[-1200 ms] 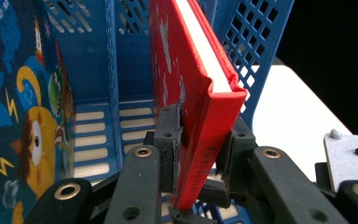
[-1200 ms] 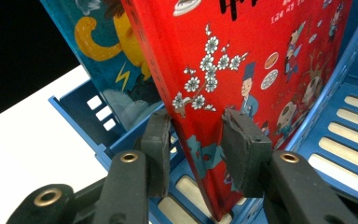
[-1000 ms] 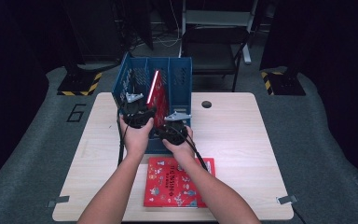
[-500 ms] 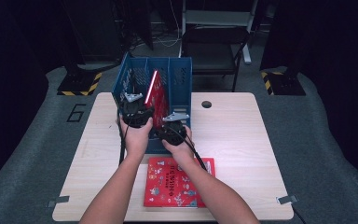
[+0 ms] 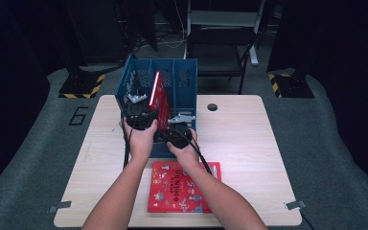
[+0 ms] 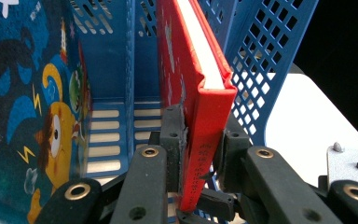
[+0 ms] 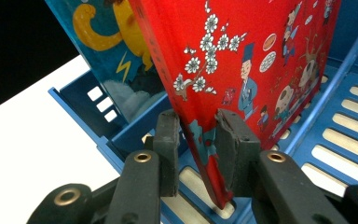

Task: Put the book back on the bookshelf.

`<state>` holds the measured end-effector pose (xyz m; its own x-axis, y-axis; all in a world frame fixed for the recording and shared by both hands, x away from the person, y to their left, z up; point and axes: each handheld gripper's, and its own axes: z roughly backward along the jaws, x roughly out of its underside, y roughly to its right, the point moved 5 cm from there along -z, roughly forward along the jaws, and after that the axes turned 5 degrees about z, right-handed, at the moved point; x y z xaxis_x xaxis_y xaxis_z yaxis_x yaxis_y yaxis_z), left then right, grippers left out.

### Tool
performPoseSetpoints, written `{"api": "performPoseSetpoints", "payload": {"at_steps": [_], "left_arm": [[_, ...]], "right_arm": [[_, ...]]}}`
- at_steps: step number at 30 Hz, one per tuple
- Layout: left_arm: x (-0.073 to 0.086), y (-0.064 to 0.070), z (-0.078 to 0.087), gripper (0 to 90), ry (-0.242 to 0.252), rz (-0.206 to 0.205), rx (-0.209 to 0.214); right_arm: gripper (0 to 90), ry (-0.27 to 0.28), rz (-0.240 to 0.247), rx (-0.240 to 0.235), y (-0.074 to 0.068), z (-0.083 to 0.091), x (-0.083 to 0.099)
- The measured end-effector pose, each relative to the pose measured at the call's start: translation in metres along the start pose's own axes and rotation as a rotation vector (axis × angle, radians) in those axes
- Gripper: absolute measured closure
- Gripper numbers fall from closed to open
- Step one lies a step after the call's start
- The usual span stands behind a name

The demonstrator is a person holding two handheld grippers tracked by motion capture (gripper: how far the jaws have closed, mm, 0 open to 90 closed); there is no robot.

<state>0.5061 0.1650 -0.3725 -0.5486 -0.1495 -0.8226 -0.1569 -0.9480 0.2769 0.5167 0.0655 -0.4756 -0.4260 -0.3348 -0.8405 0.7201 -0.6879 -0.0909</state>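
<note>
both the left gripper point(image 6: 200, 154) and right gripper point(image 7: 198, 140) are clamping the red book point(image 5: 159, 96), now standing deeper between the blue rack's point(image 5: 184, 91) dividers, with little side room.

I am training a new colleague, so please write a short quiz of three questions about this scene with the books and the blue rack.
1. True or false: both grippers grip the same red book.
2. Which book stands in the blue file rack next to it? A) a blue cartoon book B) a green atlas
3. Where does the second red book lie?

Key
1. True: the left gripper and the right gripper both clamp its lower edge.
2. A, the blue cartoon book.
3. Flat on the wooden table, in front of the rack.
</note>
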Motion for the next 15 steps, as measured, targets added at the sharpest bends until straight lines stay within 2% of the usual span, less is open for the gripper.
{"api": "performPoseSetpoints", "payload": {"at_steps": [9, 15], "left_arm": [[-0.009, -0.001, 0.002, 75.2, 0.006, -0.004, -0.022], [-0.012, -0.002, 0.001, 75.2, 0.004, -0.021, -0.040]], "right_arm": [[73.3, 0.003, 0.009, -0.026, -0.004, -0.002, -0.011], [74.1, -0.006, 0.006, -0.041, -0.002, -0.006, -0.016]]}}
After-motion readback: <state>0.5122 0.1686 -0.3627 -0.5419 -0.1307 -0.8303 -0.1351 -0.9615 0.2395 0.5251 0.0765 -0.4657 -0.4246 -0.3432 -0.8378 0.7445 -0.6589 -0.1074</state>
